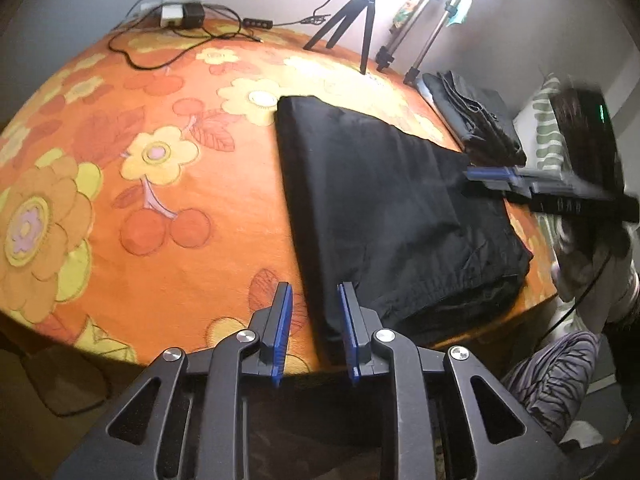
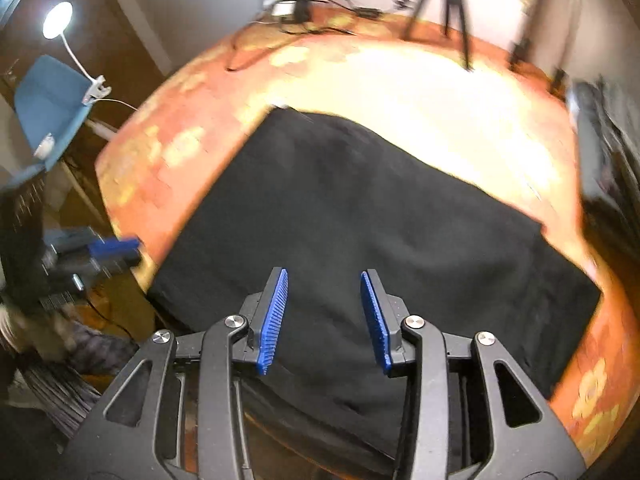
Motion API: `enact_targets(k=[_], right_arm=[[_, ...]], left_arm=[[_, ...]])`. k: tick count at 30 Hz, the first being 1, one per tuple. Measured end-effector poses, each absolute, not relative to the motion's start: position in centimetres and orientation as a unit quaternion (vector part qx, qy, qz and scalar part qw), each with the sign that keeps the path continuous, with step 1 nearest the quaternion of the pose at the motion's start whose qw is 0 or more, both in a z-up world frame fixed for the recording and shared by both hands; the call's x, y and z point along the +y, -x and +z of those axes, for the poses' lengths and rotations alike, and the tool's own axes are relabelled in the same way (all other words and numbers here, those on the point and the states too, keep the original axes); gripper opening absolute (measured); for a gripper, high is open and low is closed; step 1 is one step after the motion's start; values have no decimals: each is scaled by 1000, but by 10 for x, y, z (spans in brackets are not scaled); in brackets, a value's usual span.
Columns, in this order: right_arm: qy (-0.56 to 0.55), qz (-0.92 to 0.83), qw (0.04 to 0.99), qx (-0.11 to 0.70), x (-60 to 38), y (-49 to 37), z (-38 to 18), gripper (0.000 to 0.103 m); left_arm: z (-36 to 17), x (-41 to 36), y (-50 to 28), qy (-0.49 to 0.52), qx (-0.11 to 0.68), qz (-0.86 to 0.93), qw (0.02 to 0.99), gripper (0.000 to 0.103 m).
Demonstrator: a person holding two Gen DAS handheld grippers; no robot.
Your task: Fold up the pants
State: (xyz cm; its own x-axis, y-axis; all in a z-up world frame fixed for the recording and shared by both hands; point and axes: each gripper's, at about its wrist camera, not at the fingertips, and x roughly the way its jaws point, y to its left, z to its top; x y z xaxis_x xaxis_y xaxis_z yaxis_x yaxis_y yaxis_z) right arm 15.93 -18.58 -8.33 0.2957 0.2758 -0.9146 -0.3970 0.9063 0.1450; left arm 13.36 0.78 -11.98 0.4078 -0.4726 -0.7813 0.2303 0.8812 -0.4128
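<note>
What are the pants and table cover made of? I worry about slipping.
Pants: thin, smooth woven fabric, matte black, maybe synthetic; fine creases and a gathered waistband. Cover: looks like soft, fuzzy plush or fleece, with printed flowers and cherries.

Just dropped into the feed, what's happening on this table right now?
A person with a two-finger gripper in each hand is folding black pants on a table with an orange floral cover. The pants already lie folded into a compact rectangle. Both grippers are open and gripping nothing: the left gripper sits at the pants' near edge, and the right gripper hangs over the cloth. A second pile of dark clothes lies at the table's far right edge, near a small tripod.
</note>
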Motion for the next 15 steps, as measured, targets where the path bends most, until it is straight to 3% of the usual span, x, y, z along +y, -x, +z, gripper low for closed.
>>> enact_targets(k=[15], right_arm=[[42,174,774,608,-69,-241,-122,40]], left_arm=[[-126,-5,-134,129,515,-226,817,22]])
